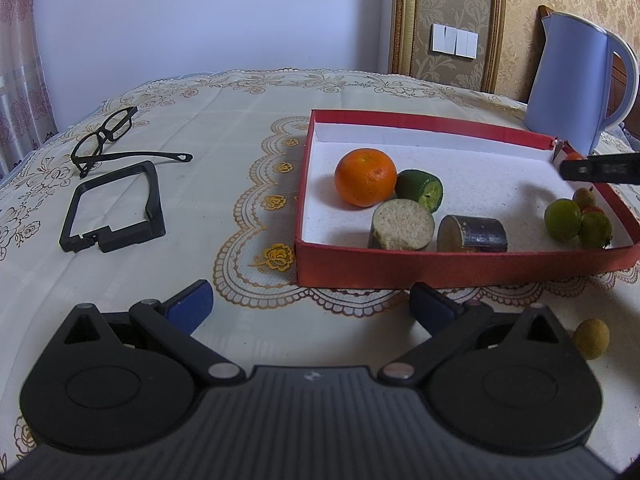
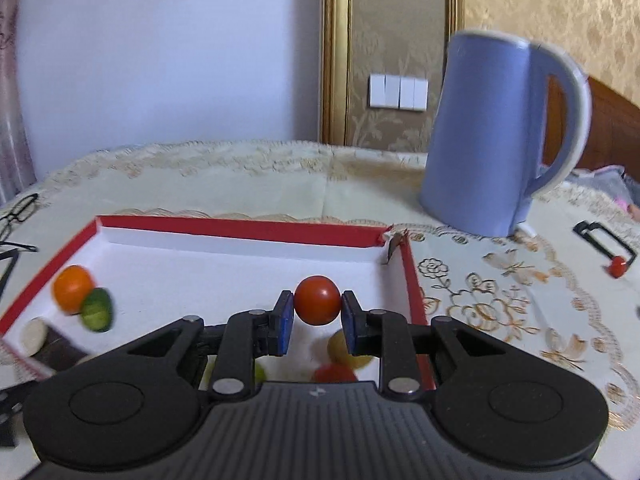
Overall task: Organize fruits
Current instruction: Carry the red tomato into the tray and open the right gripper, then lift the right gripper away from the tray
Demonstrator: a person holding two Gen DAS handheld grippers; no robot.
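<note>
A red box (image 1: 440,268) with a white floor holds an orange (image 1: 365,177), a green half fruit (image 1: 421,189), two dark cut pieces (image 1: 402,226) and small green and red fruits (image 1: 576,220). My left gripper (image 1: 312,306) is open and empty, in front of the box's near wall. My right gripper (image 2: 316,312) is shut on a small red tomato (image 2: 317,299), held above the box's right part (image 2: 412,280). Its finger shows in the left wrist view (image 1: 600,168). A yellow fruit (image 1: 591,338) lies on the cloth outside the box.
A blue kettle (image 2: 496,136) stands behind the box's far right corner. Black glasses (image 1: 106,136) and a black frame (image 1: 114,208) lie to the left. A small red fruit (image 2: 618,267) and another black frame (image 2: 604,240) lie at the right on the patterned tablecloth.
</note>
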